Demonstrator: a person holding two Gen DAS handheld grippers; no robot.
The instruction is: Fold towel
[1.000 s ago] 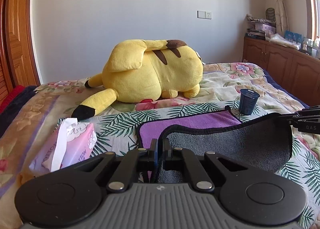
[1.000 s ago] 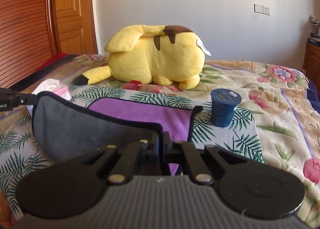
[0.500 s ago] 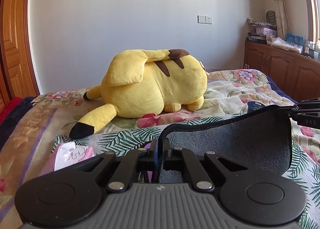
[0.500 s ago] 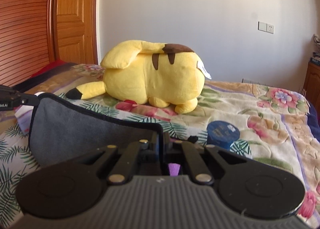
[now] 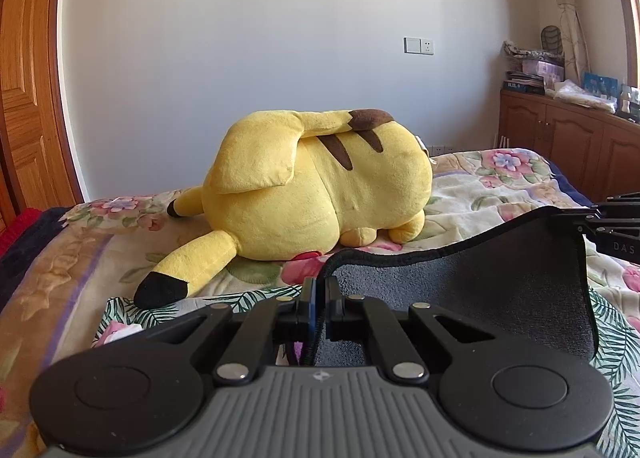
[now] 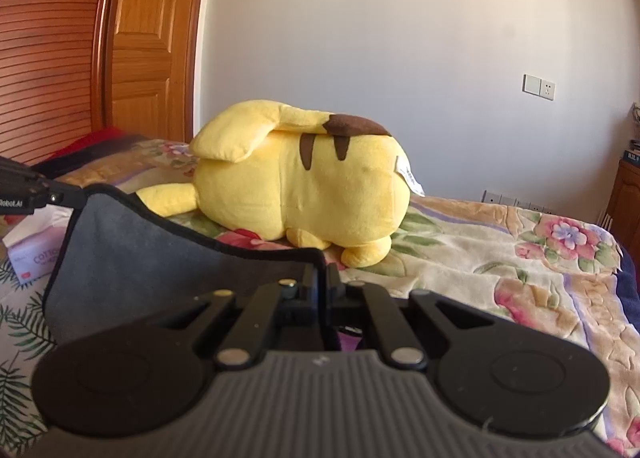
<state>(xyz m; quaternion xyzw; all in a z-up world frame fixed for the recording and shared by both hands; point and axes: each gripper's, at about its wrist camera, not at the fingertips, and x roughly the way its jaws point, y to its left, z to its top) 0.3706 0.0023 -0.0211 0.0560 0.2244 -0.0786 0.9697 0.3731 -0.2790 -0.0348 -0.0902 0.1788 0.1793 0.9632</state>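
"DAS" lettering on right gripper (image 5: 612,218) at 3 o'clock, "COTTO" on tissue pack (image 6: 34,254), left gripper (image 5: 319,290) and right each level, jaws clamped on grey towel (image 5: 460,286) corners above floral bed (image 5: 500,194)

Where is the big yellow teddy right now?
The yellow plush toy lies in the middle of both views on the flowery bedspread, just beyond the raised grey towel.

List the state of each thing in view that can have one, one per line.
towel: lifted, grey side showing, slung between both grippers
left gripper: shut on a towel corner
right gripper: shut on the other corner
plush toy: lying on the bed
tissue pack: open, tissue sticking out
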